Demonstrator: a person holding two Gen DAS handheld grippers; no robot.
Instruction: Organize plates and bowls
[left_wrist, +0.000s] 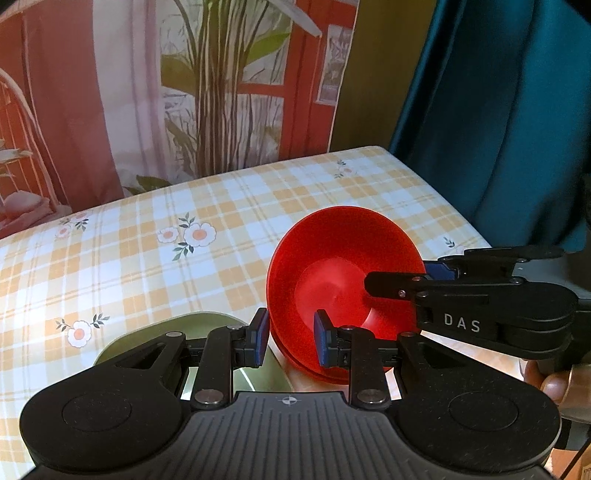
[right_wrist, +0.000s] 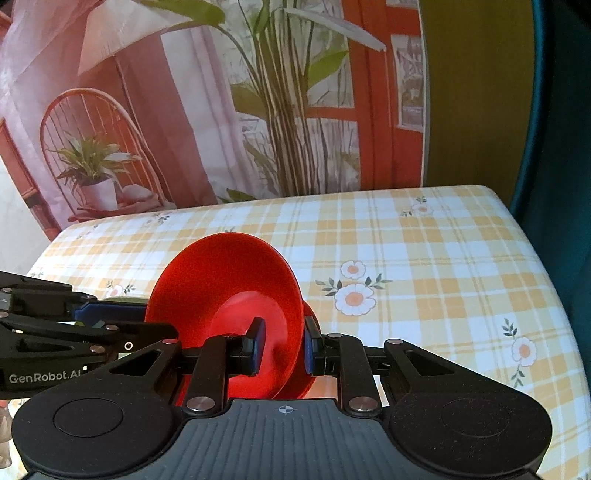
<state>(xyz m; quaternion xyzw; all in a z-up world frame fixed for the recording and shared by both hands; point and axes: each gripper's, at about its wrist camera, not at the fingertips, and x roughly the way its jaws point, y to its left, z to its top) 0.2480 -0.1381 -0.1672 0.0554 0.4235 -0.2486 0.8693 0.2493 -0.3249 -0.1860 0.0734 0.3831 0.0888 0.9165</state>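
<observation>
A red bowl (left_wrist: 332, 273) is held tilted on its edge above the checked tablecloth, and it also shows in the right wrist view (right_wrist: 229, 280). My right gripper (right_wrist: 283, 345) is shut on its rim, one finger inside and one outside; it enters the left wrist view from the right (left_wrist: 399, 277). A second red rim (right_wrist: 312, 373) shows just behind the bowl. My left gripper (left_wrist: 290, 341) has its jaws on either side of the bowl's near rim with a gap; it shows at the left of the right wrist view (right_wrist: 107, 314). A green plate (left_wrist: 122, 345) lies under the left gripper.
The table (right_wrist: 424, 280) carries a yellow and white checked cloth with flower prints. A printed backdrop (left_wrist: 147, 92) with a plant and chair hangs behind it. A teal curtain (left_wrist: 498, 110) hangs at the right, past the table's edge.
</observation>
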